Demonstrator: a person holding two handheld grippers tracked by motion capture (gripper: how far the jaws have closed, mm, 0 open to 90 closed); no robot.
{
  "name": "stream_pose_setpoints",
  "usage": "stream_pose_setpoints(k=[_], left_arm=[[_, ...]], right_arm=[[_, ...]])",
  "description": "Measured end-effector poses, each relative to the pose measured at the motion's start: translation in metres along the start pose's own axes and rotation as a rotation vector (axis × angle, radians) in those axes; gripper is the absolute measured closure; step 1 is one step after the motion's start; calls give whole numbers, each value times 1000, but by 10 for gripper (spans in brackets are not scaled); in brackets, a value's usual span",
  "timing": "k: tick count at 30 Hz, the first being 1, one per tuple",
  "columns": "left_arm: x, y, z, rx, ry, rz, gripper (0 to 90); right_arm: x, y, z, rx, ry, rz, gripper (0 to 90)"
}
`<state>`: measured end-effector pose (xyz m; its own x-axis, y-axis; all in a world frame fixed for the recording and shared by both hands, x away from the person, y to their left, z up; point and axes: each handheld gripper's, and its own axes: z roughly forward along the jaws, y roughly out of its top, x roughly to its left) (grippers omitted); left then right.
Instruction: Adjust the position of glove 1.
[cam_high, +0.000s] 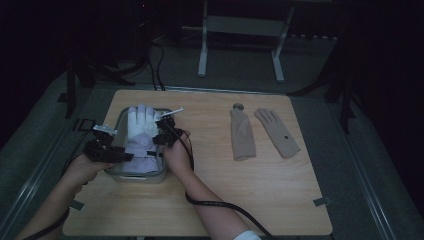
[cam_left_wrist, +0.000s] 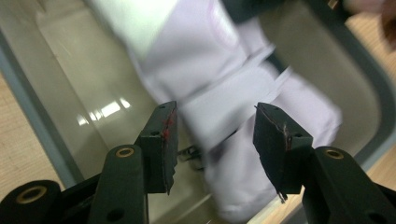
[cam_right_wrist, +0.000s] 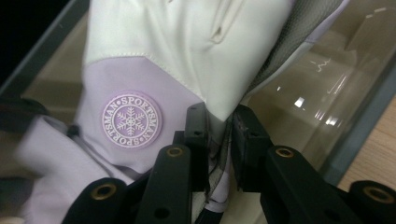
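Spreading across the middle of the frame, the wooden bench carries a clear tray at left. Inside it lies the white and lilac ski glove. Two beige gloves lie right of centre. The right tongs pinch the ski glove's edge; the left tongs gape released over its cuff.

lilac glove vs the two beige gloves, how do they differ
The lilac glove is padded, white and lilac with a snowflake badge; the beige gloves are thin and plain. The lilac glove lies in the clear tray, its edge pinched by the right gripper; the beige gloves lie untouched on the bare table. All lie fingers away from the person.
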<state>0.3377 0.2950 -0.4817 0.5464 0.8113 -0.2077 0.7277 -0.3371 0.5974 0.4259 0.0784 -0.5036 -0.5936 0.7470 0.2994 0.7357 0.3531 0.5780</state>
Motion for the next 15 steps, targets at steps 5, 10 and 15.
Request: stream_pose_setpoints(k=[5, 10, 15], left_arm=[[-8, 1, 1, -21, 11, 19, 508], [-15, 1, 5, -37, -7, 24, 491], [-27, 3, 5, -80, -35, 23, 489]], right_arm=[[6, 2, 3, 25, -27, -50, 674], [6, 7, -5, 5, -5, -77, 513], [1, 13, -27, -50, 12, -94, 352]])
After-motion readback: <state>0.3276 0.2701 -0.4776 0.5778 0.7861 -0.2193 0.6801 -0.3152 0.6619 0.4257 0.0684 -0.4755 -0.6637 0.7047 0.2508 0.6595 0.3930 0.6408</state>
